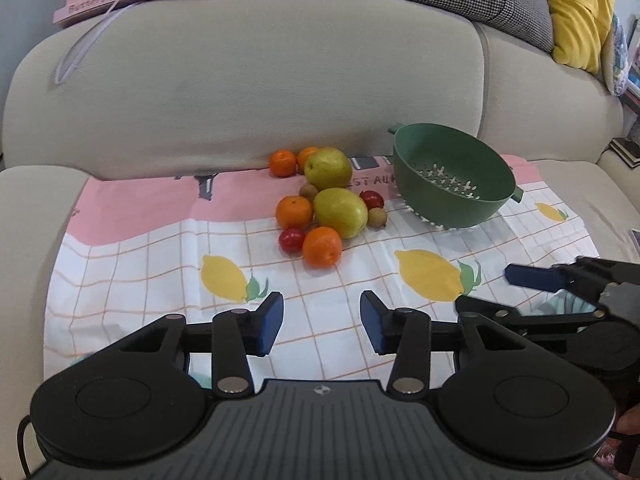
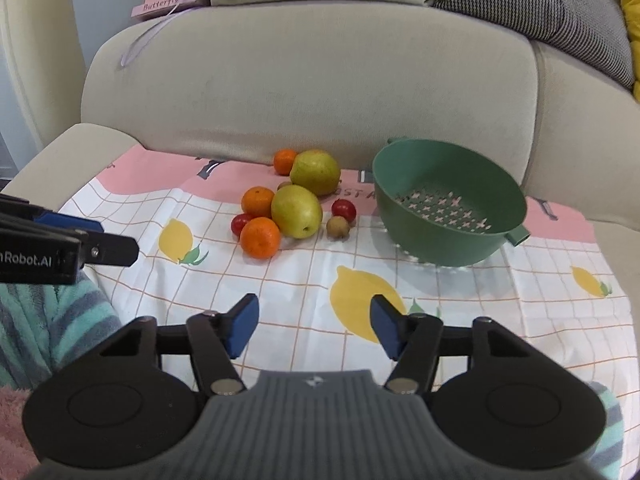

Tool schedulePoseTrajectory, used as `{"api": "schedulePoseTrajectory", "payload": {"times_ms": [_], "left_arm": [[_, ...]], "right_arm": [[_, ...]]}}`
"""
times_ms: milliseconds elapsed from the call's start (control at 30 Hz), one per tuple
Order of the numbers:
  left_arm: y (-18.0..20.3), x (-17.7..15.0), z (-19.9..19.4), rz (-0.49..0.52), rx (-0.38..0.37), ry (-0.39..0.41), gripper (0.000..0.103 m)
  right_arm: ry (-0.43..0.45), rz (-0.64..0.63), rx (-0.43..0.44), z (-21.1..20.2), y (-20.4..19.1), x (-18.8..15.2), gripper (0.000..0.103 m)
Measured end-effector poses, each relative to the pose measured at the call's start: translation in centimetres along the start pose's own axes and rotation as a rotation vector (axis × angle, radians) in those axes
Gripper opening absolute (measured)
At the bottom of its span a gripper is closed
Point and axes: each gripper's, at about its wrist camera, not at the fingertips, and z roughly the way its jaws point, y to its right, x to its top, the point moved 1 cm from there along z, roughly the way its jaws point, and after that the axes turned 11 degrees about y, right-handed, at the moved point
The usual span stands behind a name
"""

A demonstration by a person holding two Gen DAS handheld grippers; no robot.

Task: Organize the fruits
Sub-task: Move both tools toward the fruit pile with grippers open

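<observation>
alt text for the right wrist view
A pile of fruit lies on a lemon-print cloth on a sofa, left of an empty green colander. The open right gripper holds nothing.

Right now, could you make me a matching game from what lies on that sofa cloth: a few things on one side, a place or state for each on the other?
Things:
1. green plastic colander
2. nearest round orange mandarin
3. left hand-held gripper
4. pink "Butterfly" box

Places or states:
A. on top of the sofa back
B. empty, right of the fruit
C. open, holding nothing
D. front of the fruit pile

Pairs: 1-B, 2-D, 3-C, 4-A
</observation>
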Motion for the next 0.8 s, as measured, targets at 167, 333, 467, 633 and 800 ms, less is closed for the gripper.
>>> {"api": "schedulePoseTrajectory", "payload": {"times_ms": [167,333,467,633,800], "left_arm": [[0.4,1.2,1.2,0.026,-0.018,-0.006,0.052],[0.9,2.3,2.4,0.089,0.013,0.015,0.052],[0.2,3.0,3.7,0.069,0.034,0.029,0.052],[-0.8,3.5,5.7,0.047,0.04,-0.013,0.052],[-1.4,3.5,7.4,0.024,-0.019,-0.051,0.052]], "right_arm": [[0.005,-0.017,0.024,1.4,0.0,0.4,0.054],[0.051,-0.089,0.059,2.7,-0.3,1.0,0.048],[0.075,-0.119,0.084,4.1,-0.2,1.8,0.048],[0.056,-0.146,0.103,6.4,0.1,2.7,0.048],[-0.004,-0.15,0.157,8.8,0.5,3.5,0.048]]}}
